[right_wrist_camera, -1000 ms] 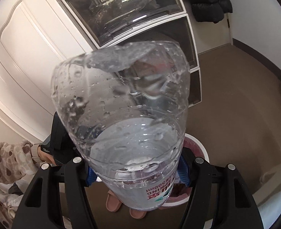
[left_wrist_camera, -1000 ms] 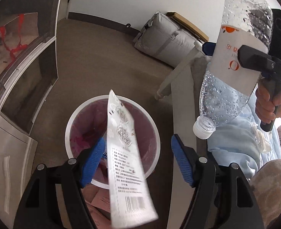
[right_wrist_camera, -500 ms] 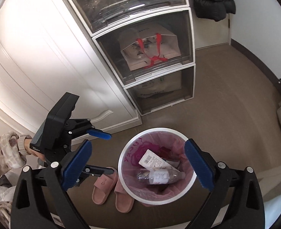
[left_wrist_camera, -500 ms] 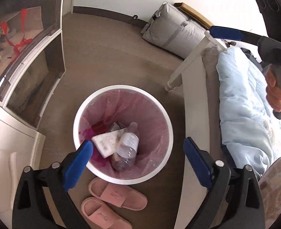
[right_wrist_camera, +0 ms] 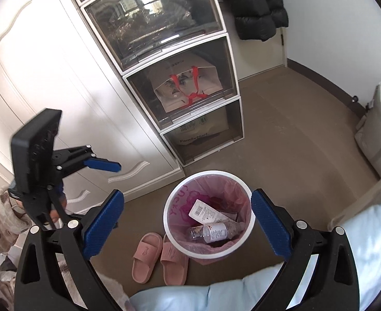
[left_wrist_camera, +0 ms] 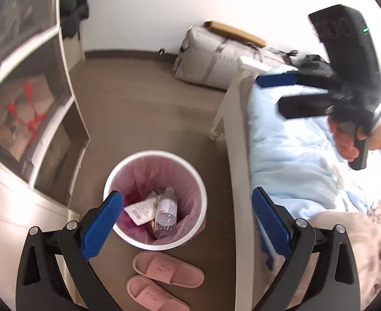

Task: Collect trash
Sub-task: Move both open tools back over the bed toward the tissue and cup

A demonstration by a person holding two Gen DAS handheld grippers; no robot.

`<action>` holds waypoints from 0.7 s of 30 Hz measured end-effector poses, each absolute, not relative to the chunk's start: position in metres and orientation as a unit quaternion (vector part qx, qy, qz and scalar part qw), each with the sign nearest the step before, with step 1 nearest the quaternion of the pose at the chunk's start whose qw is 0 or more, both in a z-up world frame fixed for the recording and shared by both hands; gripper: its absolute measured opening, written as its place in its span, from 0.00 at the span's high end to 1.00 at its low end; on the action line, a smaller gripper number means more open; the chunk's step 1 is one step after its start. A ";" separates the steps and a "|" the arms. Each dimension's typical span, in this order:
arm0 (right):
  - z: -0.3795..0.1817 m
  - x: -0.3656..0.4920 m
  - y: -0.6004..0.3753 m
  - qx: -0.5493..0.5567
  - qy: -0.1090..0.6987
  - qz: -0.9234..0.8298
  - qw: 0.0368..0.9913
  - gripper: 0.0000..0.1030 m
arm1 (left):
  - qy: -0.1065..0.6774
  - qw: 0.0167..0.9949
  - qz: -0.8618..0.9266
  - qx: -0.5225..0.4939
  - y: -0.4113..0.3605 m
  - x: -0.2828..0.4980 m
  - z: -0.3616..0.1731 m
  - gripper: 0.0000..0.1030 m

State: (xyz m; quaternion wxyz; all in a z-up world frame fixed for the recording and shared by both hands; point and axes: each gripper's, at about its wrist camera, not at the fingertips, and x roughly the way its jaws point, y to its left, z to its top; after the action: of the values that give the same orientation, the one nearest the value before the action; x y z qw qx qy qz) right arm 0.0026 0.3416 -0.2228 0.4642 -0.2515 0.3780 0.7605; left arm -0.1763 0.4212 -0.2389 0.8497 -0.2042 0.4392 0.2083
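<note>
A white trash bin (left_wrist_camera: 128,230) with a pink liner stands on the brown floor; it also shows in the right wrist view (right_wrist_camera: 248,229). Inside lie a clear plastic bottle (left_wrist_camera: 166,215) (right_wrist_camera: 212,232) and a white tube (left_wrist_camera: 141,210) (right_wrist_camera: 207,211). My left gripper (left_wrist_camera: 188,220) is open and empty above the bin. My right gripper (right_wrist_camera: 188,220) is open and empty, high above the bin and the bed; it shows in the left wrist view (left_wrist_camera: 286,93) at the upper right. The left gripper shows in the right wrist view (right_wrist_camera: 105,197) at the left.
Pink slippers (left_wrist_camera: 162,280) (right_wrist_camera: 159,255) lie beside the bin. A bed with a light blue quilt (left_wrist_camera: 289,150) (right_wrist_camera: 242,292) is to the right. A stack of clear drawers (right_wrist_camera: 185,83) and a white wardrobe (right_wrist_camera: 35,77) stand behind the bin. A grey bag (left_wrist_camera: 211,57) lies by the far wall.
Both grippers opened and dropped the tube and the bottle into the bin. Since then both have risen and drawn back from the bin, empty.
</note>
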 end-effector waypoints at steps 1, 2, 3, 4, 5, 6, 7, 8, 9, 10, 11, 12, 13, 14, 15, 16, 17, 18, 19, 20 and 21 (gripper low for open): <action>-0.219 0.006 0.334 -0.249 0.379 0.760 0.466 0.07 | 0.438 0.852 0.209 -0.195 0.414 -0.174 -0.229 0.05; -0.216 0.009 0.327 -0.245 0.379 0.759 0.469 0.07 | 0.436 0.855 0.208 -0.188 0.408 -0.173 -0.220 0.05; -0.211 0.013 0.319 -0.241 0.377 0.759 0.473 0.07 | 0.434 0.857 0.209 -0.181 0.401 -0.171 -0.210 0.05; -0.206 0.017 0.309 -0.235 0.374 0.759 0.477 0.07 | 0.429 0.862 0.207 -0.176 0.394 -0.170 -0.201 0.05; -0.202 0.021 0.301 -0.230 0.371 0.759 0.482 0.07 | 0.421 0.867 0.201 -0.174 0.387 -0.170 -0.192 0.05; -0.196 0.027 0.291 -0.224 0.369 0.759 0.488 0.07 | 0.413 0.872 0.196 -0.173 0.379 -0.170 -0.182 0.05; -0.190 0.032 0.280 -0.217 0.365 0.759 0.493 0.07 | 0.409 0.875 0.192 -0.172 0.373 -0.170 -0.175 0.05; -0.185 0.037 0.270 -0.212 0.362 0.758 0.500 0.07 | 0.405 0.879 0.184 -0.172 0.366 -0.170 -0.168 0.05; -0.180 0.042 0.259 -0.207 0.359 0.755 0.508 0.07 | 0.402 0.882 0.179 -0.170 0.359 -0.168 -0.160 0.05; -0.175 0.049 0.248 -0.202 0.357 0.753 0.515 0.07 | 0.400 0.884 0.176 -0.167 0.351 -0.167 -0.154 0.05; -0.170 0.055 0.237 -0.198 0.356 0.750 0.521 0.07 | 0.397 0.887 0.171 -0.165 0.344 -0.165 -0.149 0.05; -0.166 0.061 0.225 -0.196 0.355 0.746 0.529 0.07 | 0.395 0.889 0.163 -0.162 0.335 -0.163 -0.143 0.05; -0.161 0.068 0.213 -0.194 0.354 0.741 0.537 0.07 | 0.394 0.891 0.157 -0.160 0.327 -0.159 -0.138 0.05; -0.157 0.074 0.201 -0.195 0.353 0.736 0.544 0.07 | 0.394 0.893 0.150 -0.156 0.318 -0.155 -0.134 0.05; -0.152 0.081 0.186 -0.196 0.351 0.729 0.553 0.07 | 0.395 0.895 0.142 -0.152 0.310 -0.151 -0.130 0.05; -0.147 0.088 0.172 -0.197 0.350 0.723 0.563 0.07 | 0.395 0.898 0.130 -0.148 0.300 -0.143 -0.126 0.05; -0.143 0.096 0.157 -0.196 0.347 0.717 0.572 0.07 | 0.395 0.900 0.121 -0.142 0.291 -0.137 -0.123 0.05; -0.138 0.104 0.140 -0.196 0.344 0.710 0.582 0.07 | 0.394 0.903 0.110 -0.132 0.280 -0.127 -0.119 0.05; -0.134 0.113 0.123 -0.197 0.341 0.702 0.593 0.07 | 0.394 0.906 0.101 -0.120 0.268 -0.120 -0.116 0.05; -0.130 0.121 0.107 -0.199 0.339 0.693 0.604 0.07 | 0.392 0.909 0.094 -0.108 0.257 -0.110 -0.114 0.05; -0.127 0.130 0.089 -0.202 0.338 0.683 0.615 0.07 | 0.390 0.911 0.085 -0.098 0.244 -0.100 -0.112 0.05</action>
State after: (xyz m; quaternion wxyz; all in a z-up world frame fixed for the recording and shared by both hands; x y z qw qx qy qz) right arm 0.1301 0.0890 -0.1267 0.6154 -0.2015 0.3384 0.6827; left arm -0.1003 0.2442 -0.1116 0.9114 -0.0977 0.3905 0.0852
